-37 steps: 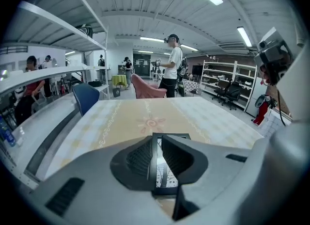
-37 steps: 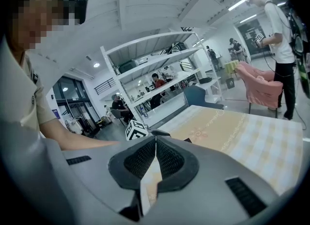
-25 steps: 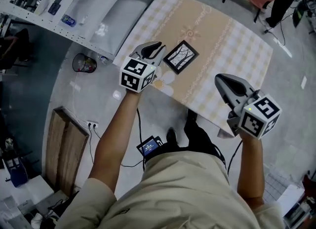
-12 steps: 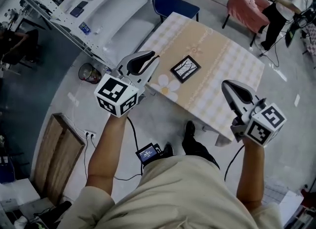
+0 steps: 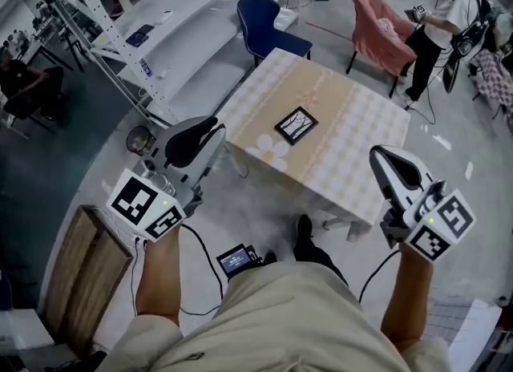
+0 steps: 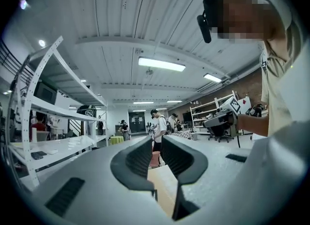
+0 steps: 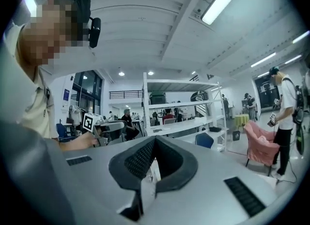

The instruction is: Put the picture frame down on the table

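Observation:
The black picture frame lies flat on the checked table, near its left middle, with nothing touching it. My left gripper hangs off the table's near-left corner over the floor, well short of the frame. A narrow gap shows between its pads in the left gripper view, and nothing is in it. My right gripper floats off the table's near-right corner. Its pads meet at the tips in the right gripper view, holding nothing.
A blue chair and a pink chair stand at the table's far side, with a person beyond. Metal shelving runs along the left. A bin, a wooden board and a small screen device are on the floor.
Both grippers have drawn back from the table toward the body. The left one moved down and left, away from the frame. The frame has stayed flat on the table.

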`<action>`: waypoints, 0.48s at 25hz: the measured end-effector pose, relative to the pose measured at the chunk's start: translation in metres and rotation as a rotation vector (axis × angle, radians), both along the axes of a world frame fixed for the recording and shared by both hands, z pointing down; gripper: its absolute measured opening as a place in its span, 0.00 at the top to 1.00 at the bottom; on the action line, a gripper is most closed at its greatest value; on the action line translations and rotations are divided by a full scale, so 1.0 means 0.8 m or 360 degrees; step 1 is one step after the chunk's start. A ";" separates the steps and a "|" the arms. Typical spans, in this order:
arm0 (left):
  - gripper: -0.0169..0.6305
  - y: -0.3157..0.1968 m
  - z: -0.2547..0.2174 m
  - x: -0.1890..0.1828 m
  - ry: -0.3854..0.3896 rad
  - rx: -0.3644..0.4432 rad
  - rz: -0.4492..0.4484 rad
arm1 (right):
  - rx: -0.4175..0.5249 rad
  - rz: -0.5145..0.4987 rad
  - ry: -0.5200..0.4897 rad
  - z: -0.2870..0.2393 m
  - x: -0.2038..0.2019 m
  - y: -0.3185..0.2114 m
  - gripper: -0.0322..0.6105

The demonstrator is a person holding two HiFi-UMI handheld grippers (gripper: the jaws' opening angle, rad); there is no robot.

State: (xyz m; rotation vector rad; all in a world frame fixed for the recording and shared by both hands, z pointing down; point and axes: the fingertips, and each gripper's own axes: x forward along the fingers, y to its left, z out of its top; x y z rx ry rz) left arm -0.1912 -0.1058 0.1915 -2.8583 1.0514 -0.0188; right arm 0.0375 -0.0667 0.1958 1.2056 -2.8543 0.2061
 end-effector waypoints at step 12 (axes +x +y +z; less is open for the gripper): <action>0.87 0.103 -0.012 -0.012 0.0023 0.0000 0.0078 | 0.0081 0.0154 0.0044 -0.047 0.019 0.116 0.95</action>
